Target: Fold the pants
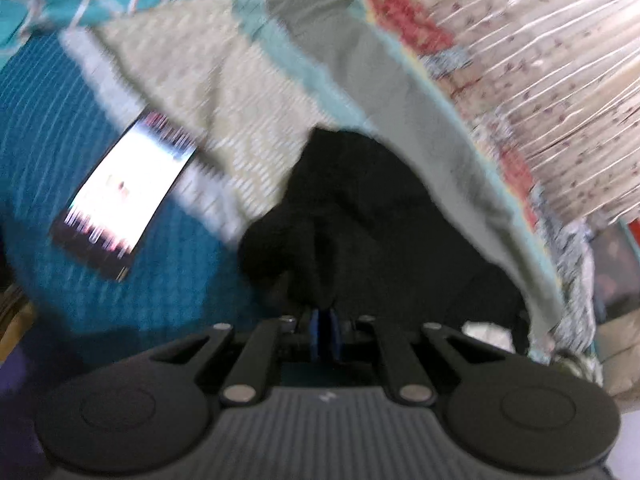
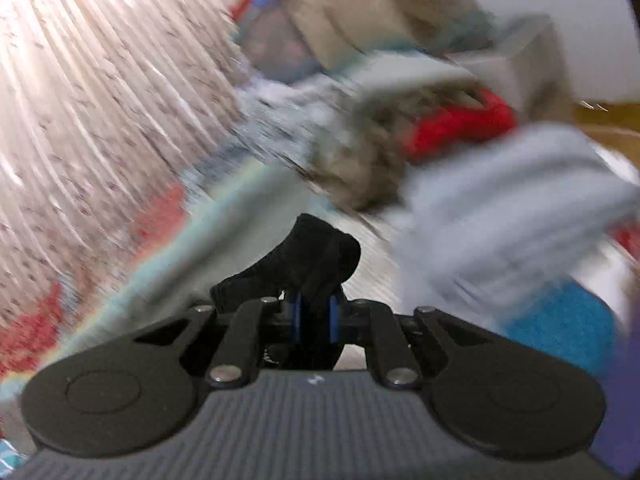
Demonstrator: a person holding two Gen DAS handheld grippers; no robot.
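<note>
The pants are matt black cloth, soft and slightly nubby, bunched into folds where each tool pinches them. The left tool and right tool are matt black plastic with ribbed grey housings, bright metal pivot pins and smooth blue finger pads. Left of the pants lies a phone with a glossy, glaring screen, on a teal bedspread of ribbed woven cloth. Right of the pants, a cream curtain shows pleated, faintly shiny fabric.
</note>
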